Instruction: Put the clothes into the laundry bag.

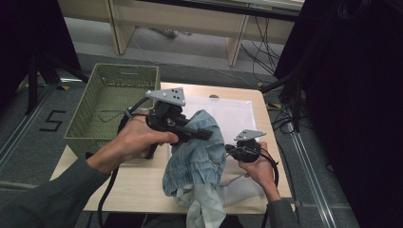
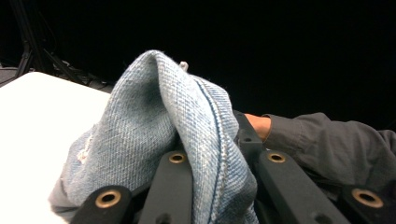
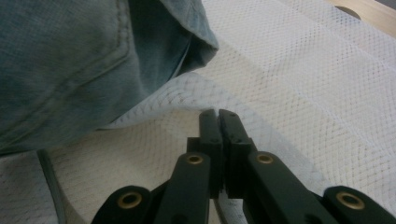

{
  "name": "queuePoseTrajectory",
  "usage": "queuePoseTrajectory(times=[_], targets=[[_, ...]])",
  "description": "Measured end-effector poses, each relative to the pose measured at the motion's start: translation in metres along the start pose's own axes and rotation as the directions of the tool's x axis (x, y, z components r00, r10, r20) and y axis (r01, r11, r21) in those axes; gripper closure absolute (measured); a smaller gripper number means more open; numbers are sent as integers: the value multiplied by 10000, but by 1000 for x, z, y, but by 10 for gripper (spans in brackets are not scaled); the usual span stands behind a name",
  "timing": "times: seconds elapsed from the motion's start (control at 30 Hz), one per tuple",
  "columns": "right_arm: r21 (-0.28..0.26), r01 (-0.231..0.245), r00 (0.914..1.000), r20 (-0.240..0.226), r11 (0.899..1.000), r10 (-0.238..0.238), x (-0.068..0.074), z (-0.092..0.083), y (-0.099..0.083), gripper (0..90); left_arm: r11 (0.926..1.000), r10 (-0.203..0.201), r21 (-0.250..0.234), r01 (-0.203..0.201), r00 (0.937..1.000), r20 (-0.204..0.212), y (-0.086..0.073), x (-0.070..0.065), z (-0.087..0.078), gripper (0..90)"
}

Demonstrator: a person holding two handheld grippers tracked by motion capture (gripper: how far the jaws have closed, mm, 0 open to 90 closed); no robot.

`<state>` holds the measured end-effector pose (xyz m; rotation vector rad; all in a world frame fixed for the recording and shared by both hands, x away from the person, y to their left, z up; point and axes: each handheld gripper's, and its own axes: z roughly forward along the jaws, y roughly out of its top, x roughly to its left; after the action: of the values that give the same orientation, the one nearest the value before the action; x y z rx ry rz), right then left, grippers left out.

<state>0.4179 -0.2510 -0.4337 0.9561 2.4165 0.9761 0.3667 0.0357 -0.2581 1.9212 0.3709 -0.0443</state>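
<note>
Denim garment (image 1: 195,154), pale blue and bunched, hangs in the middle of the table (image 1: 142,183), its upper fold lifted clear while the lower part droops toward the near edge. Its top fold is pinched in the left gripper (image 1: 204,134); in the left gripper view the cloth (image 2: 154,135) drapes over and between the black jaws, which are drawn in tight on it. A seam line runs down the fold right beside the jaws.

Under the garment lies a white mesh bag (image 1: 228,116), spread flat across the right half of the table, with a loose part trailing off the near edge just below the denim. The right gripper (image 1: 230,151) sits low at the garment's right side, held in the person's right hand (image 1: 259,166). In the right gripper view its jaws (image 3: 218,116) are pressed together, tips resting at a raised fold of the mesh (image 3: 196,88); I cannot tell whether a bit of the netting is caught between them. The denim's hem (image 3: 93,56) hangs just above and to the left of that fold.

On the far left of the table stands a green woven basket (image 1: 81,118), well apart from the garment.
</note>
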Motion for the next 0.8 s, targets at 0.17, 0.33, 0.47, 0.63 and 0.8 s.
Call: queuePoseTrajectory(times=[0.17, 0.33, 0.47, 0.63, 0.8], targets=[[77, -18, 10000, -23, 10000, 18, 1, 0, 0, 898, 9999, 116, 102, -115, 9998, -162, -11, 5, 10, 797], [-4, -103, 9999, 56, 9999, 103, 2, 2, 0, 899, 9994, 350, 107, -343, 9969, -709, -29, 10, 20, 796], [66, -128, 9999, 27, 9999, 128, 2, 1, 0, 900, 9960, 820, 493, -751, 9843, -1563, -46, 16, 29, 795], [121, -124, 9999, 120, 9998, 122, 3, 3, 0, 900, 9959, 772, 604, -679, 9828, -1679, -63, 21, 41, 795], [219, -128, 9997, 200, 9997, 123, 4, 4, 0, 900, 9904, 915, 1194, -697, 9780, -1876, -77, 24, 57, 794]])
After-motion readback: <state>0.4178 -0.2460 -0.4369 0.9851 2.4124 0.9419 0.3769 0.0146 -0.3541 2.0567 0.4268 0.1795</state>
